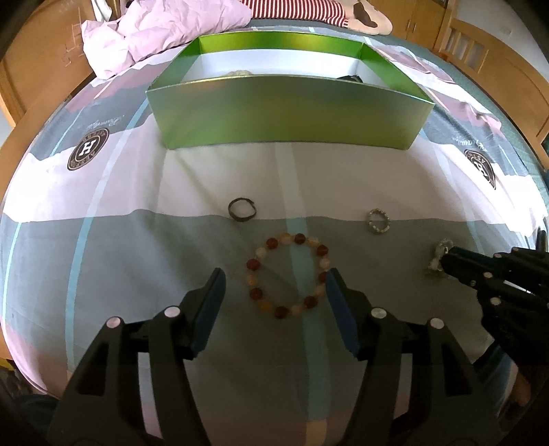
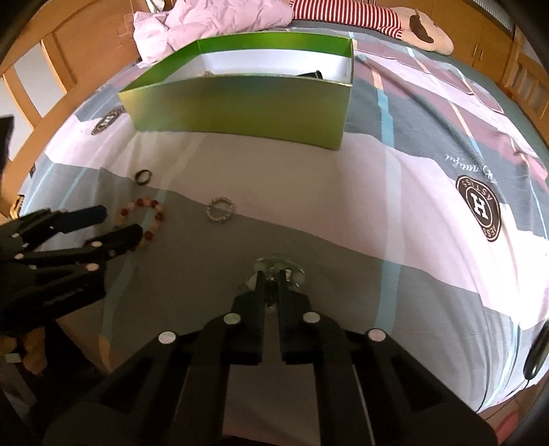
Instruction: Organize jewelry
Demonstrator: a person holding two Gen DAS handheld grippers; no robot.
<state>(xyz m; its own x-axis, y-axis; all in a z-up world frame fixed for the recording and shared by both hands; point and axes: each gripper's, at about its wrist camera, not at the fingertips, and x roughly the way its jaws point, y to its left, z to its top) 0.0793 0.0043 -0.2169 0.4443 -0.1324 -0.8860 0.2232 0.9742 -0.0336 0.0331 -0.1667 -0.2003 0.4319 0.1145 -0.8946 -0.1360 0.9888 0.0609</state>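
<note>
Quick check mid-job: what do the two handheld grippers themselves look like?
Both match: the left gripper and right gripper are matte black plastic, with angular linkage arms, triangular cutouts and round silver pivot pins. The left one's fingers carry dark blue pads. No cables or sleeves show.

The green box (image 1: 288, 116) near wall is hiding most of its contents, a pale lump and a dark item too little showing to identify; the right gripper (image 2: 271, 274) is covering part of the clear bracelet (image 2: 291, 269); the striped plush (image 2: 394, 17) is running off the top edge.
</note>
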